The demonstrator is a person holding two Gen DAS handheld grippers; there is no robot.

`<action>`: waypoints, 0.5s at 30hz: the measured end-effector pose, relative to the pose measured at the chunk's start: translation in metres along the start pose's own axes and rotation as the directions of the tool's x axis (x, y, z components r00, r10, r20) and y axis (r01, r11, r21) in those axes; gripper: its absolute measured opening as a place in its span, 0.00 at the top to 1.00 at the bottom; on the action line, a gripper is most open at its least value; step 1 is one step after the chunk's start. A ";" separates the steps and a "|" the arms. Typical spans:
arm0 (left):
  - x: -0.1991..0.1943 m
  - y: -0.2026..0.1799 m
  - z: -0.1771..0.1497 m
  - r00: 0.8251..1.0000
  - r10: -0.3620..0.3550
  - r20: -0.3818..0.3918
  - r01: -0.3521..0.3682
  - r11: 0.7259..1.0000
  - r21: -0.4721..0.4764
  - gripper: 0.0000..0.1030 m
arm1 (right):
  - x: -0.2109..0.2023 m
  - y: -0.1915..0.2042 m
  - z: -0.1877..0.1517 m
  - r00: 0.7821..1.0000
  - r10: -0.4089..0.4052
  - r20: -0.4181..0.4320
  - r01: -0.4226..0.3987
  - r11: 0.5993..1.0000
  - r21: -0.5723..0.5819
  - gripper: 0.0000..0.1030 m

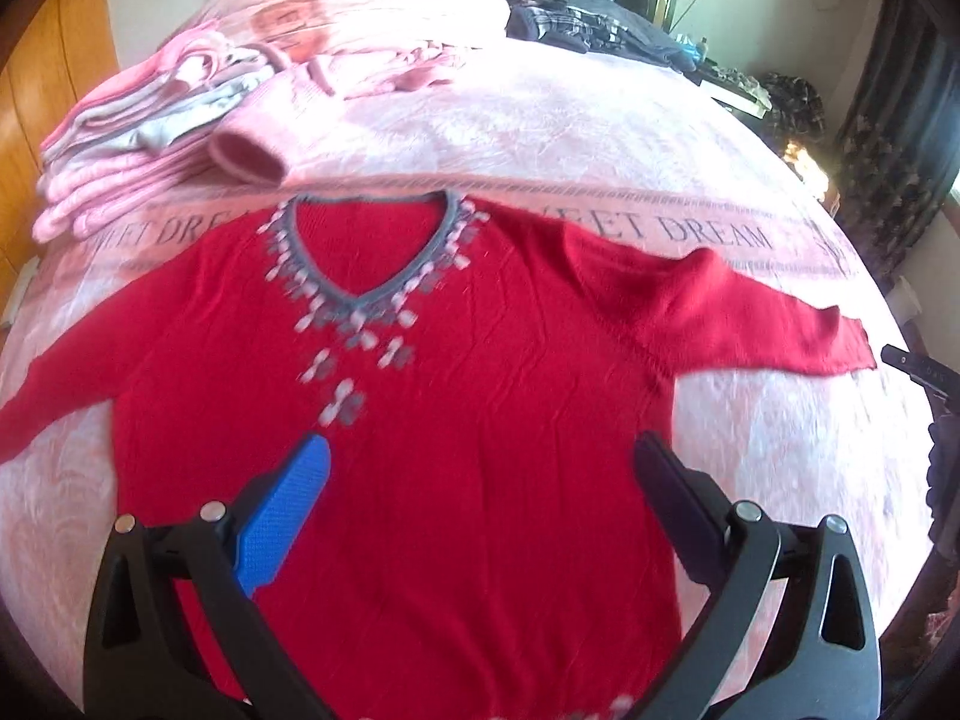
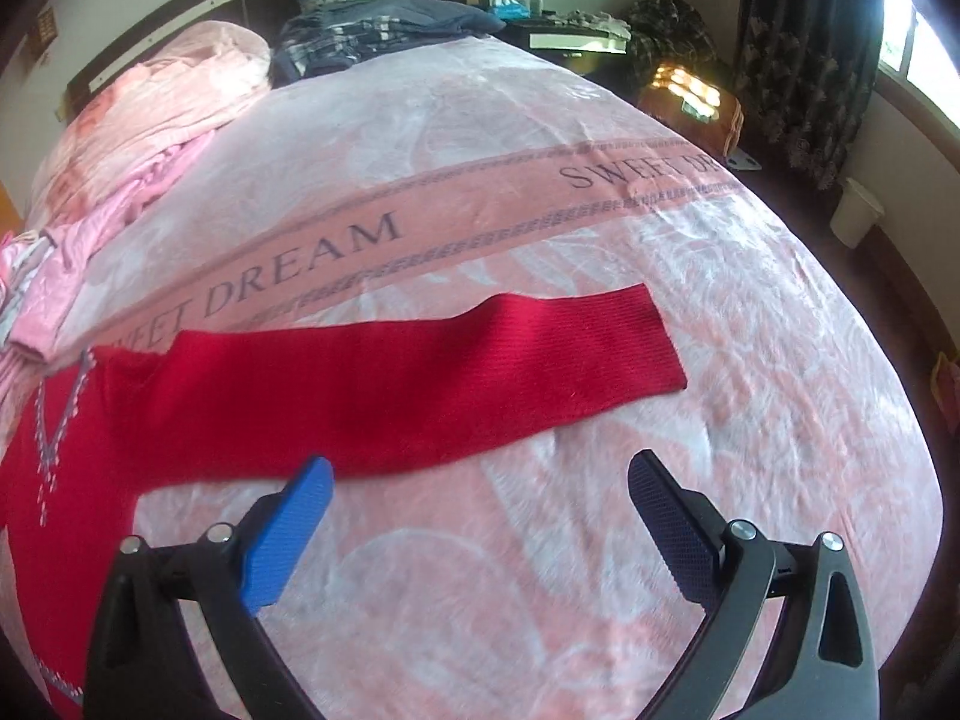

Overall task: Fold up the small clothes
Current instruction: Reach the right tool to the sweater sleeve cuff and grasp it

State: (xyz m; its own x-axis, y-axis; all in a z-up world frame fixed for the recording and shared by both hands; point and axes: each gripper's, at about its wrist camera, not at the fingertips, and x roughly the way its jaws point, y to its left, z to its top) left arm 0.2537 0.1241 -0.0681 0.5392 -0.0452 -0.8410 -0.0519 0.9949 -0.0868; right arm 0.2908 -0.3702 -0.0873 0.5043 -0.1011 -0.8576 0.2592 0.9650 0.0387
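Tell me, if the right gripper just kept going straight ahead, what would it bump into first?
Probably the sweater's outstretched red sleeve, lying flat on the blanket just beyond the open right gripper; depth is uncertain.

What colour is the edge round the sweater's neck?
Grey, on the red sweater's neckline; clearest in the left wrist view.

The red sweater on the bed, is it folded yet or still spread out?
Spread out. The red sweater lies flat, front up, both sleeves stretched sideways; the right sleeve lies straight on the blanket.
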 end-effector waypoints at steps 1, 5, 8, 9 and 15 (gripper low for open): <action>0.007 -0.006 0.006 1.000 -0.001 0.000 0.001 1.000 0.001 0.03 | 0.007 -0.010 0.008 1.000 -0.011 -0.001 0.011 1.000 0.011 0.04; 0.029 -0.014 0.021 1.000 -0.024 -0.009 0.023 0.999 -0.030 0.03 | 0.044 -0.044 0.034 0.998 -0.001 -0.060 0.004 0.999 0.042 0.04; 0.038 -0.014 0.021 1.000 -0.022 -0.016 0.022 0.999 -0.034 0.03 | 0.068 -0.068 0.044 0.994 0.019 -0.103 -0.009 0.995 0.100 0.11; 0.042 -0.013 0.020 1.000 -0.019 -0.019 0.019 0.999 -0.032 0.03 | 0.073 -0.075 0.044 0.993 0.018 -0.114 -0.005 0.993 0.114 0.11; 0.059 -0.003 0.012 0.999 0.010 -0.045 -0.011 1.000 -0.027 0.03 | 0.107 -0.098 0.038 0.980 0.040 -0.195 -0.008 0.987 0.162 0.22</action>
State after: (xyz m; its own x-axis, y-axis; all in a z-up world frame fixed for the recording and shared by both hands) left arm 0.2960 0.1192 -0.1112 0.5000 -0.0397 -0.8651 -0.0803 0.9925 -0.0920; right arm 0.3504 -0.4850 -0.1636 0.3440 -0.0135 -0.9389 0.3848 0.9141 0.1279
